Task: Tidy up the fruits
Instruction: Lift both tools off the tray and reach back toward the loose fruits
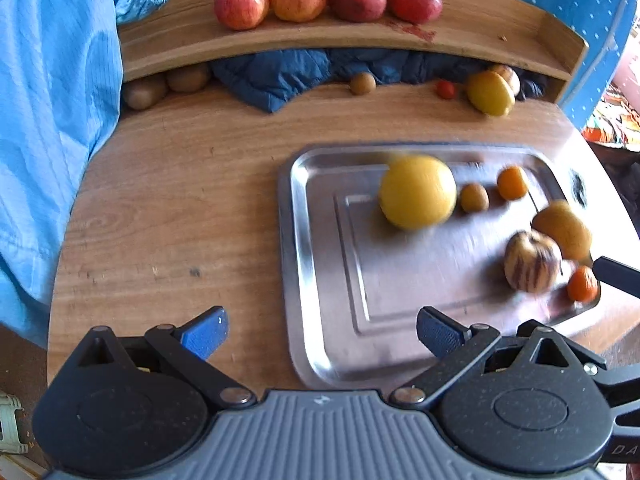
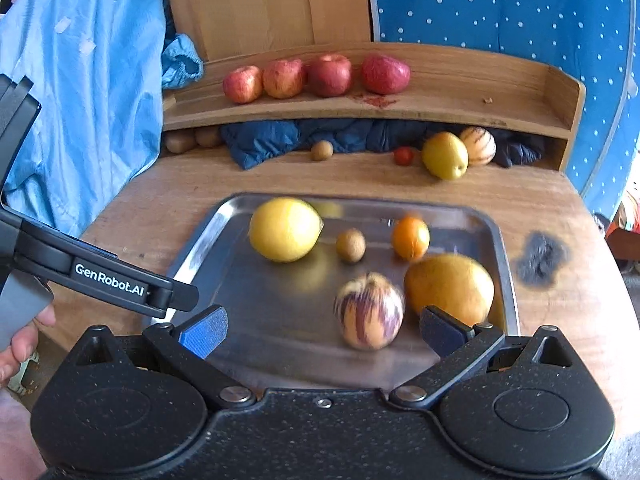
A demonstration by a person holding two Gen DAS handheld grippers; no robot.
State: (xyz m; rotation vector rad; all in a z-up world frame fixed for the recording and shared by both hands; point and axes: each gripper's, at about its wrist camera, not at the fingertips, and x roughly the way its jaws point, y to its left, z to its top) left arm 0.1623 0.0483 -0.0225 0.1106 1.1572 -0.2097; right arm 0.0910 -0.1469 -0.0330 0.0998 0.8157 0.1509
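- Your left gripper: jaws spread wide, holding nothing, at the steel tray's near-left corner.
- Your right gripper: jaws spread wide, empty, just before the striped fruit.
- Four apples line the shelf.

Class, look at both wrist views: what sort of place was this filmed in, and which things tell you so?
Probably a lived-in home room, not a lab: a worn wooden table with a raised shelf of apples, a dark quilted garment stuffed under it, and dotted blue fabric hung behind.
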